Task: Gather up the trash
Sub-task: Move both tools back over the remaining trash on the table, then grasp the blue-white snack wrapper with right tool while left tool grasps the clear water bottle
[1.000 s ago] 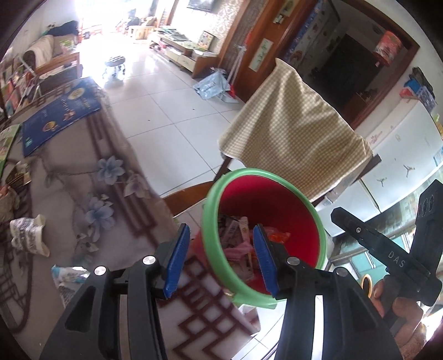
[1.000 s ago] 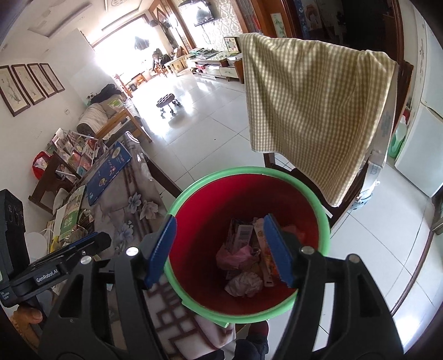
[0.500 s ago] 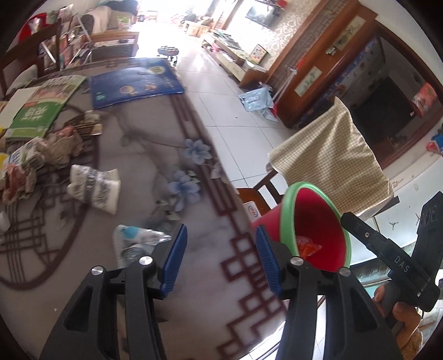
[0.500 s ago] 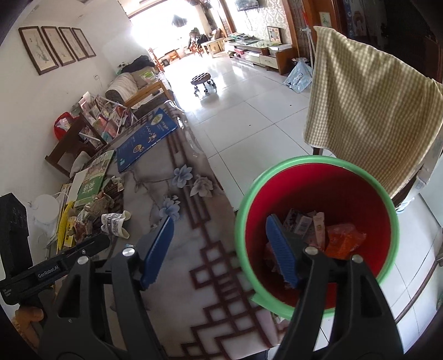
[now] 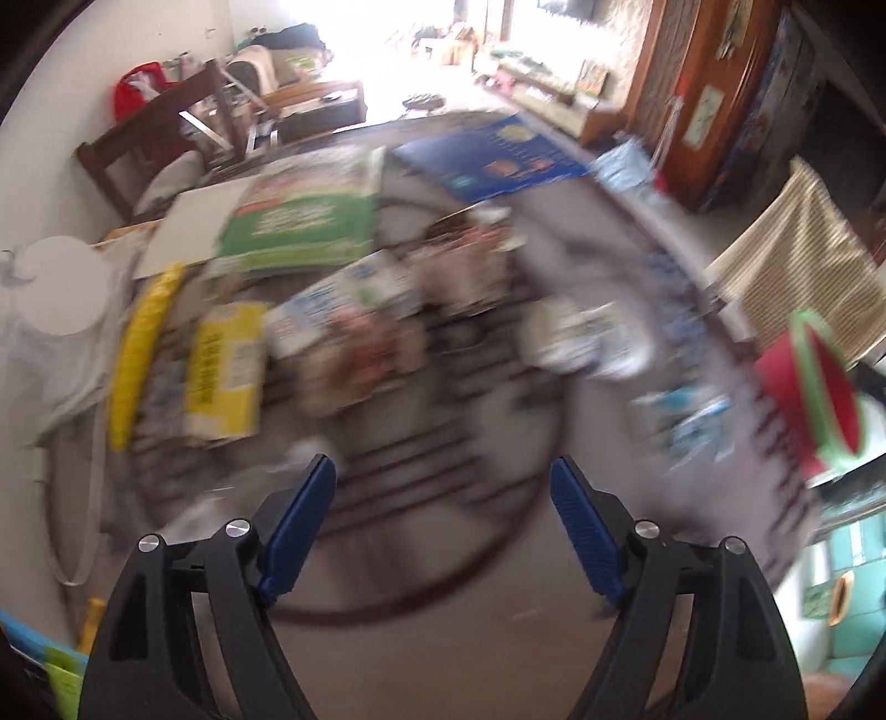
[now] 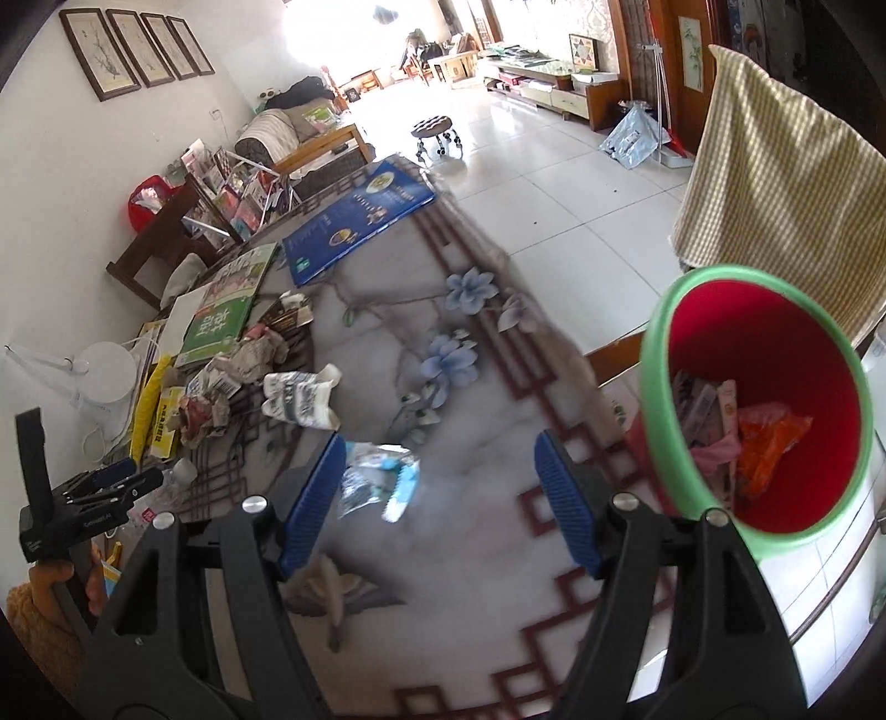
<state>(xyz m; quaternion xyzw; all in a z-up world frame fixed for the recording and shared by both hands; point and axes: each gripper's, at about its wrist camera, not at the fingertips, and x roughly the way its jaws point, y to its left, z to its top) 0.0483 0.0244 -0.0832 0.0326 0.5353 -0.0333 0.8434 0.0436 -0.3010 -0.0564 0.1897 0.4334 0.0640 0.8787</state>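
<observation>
Left wrist cam looked steeply down at table (image 5: 443,637), close, blurred; right wrist cam angled shallower across it; both caught red bin (image 6: 775,399).

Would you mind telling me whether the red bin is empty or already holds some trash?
Partly filled: the red bin holds wrappers at its bottom.

I see a bright white tiled floor (image 6: 559,183), four framed pictures (image 6: 138,50) on the white wall, a sofa (image 6: 288,124) and a small stool (image 6: 437,133).
</observation>
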